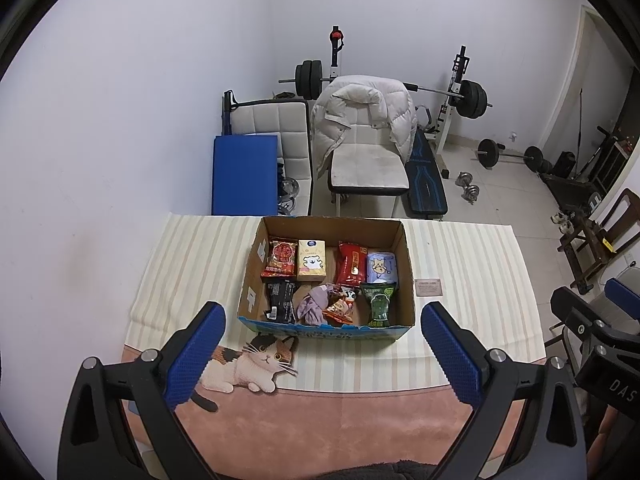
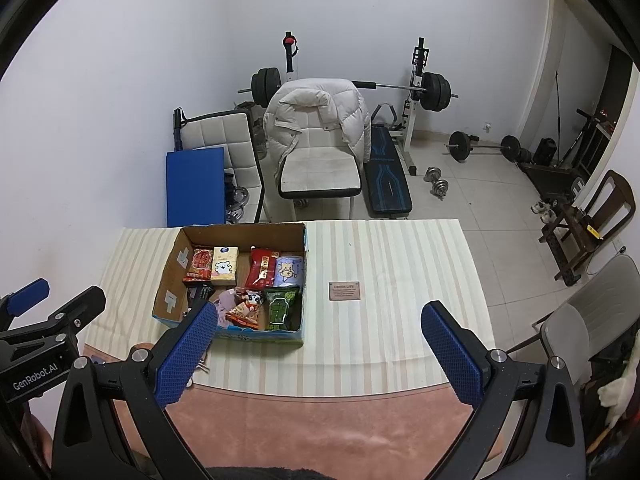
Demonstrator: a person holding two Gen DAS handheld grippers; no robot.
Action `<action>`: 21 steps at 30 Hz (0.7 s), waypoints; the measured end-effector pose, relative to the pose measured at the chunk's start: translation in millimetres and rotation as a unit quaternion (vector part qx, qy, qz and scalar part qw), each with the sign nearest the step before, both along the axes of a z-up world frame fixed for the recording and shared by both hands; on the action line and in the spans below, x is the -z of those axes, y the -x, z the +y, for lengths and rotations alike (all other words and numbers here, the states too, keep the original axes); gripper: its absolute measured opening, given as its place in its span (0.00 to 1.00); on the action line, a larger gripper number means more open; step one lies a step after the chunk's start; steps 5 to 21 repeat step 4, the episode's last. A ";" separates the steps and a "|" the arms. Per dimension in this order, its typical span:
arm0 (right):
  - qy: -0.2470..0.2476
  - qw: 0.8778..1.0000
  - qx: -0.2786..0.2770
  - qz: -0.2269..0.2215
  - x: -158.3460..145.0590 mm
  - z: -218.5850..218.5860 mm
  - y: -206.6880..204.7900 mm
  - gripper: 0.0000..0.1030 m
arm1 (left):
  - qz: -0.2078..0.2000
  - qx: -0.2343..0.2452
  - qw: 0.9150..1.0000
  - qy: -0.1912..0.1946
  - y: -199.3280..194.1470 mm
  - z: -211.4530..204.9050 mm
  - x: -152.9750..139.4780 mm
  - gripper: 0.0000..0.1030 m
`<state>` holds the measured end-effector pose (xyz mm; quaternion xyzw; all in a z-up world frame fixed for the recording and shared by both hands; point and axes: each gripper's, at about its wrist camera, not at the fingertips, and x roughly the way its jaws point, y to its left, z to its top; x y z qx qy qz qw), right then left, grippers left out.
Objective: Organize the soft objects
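An open cardboard box (image 1: 406,276) stands on the striped tablecloth and also shows in the right wrist view (image 2: 170,280). It holds several soft packs: red snack bags (image 1: 283,258), a yellow tissue pack (image 1: 311,265), a light blue tissue pack (image 1: 382,267), a green bag (image 1: 378,304), a black pack (image 1: 280,301) and a crumpled purple cloth (image 1: 314,306). My left gripper (image 1: 322,348) is open and empty, in front of the box's near wall. My right gripper (image 2: 320,346) is open and empty, over the cloth to the right of the box.
A small brown label (image 2: 344,291) lies on the tablecloth (image 2: 392,272) right of the box. A cat picture (image 1: 250,362) is printed near the front edge. Behind the table stand a chair with a white jacket (image 1: 362,120), a blue mat (image 1: 244,174) and weight equipment (image 1: 472,98).
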<state>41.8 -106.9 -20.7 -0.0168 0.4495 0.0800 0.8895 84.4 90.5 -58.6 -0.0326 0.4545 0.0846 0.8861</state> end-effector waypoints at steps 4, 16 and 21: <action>-0.001 1.000 0.000 0.000 0.0 -0.2 -0.2 1.00 | -0.003 0.001 1.000 -0.001 2.0 -2.2 -0.1 0.98; -0.001 1.000 0.000 0.000 0.0 -0.2 -0.2 1.00 | -0.003 0.001 1.000 -0.001 2.0 -2.2 -0.1 0.98; -0.001 1.000 0.000 0.000 0.0 -0.2 -0.2 1.00 | -0.003 0.001 1.000 -0.001 2.0 -2.2 -0.1 0.98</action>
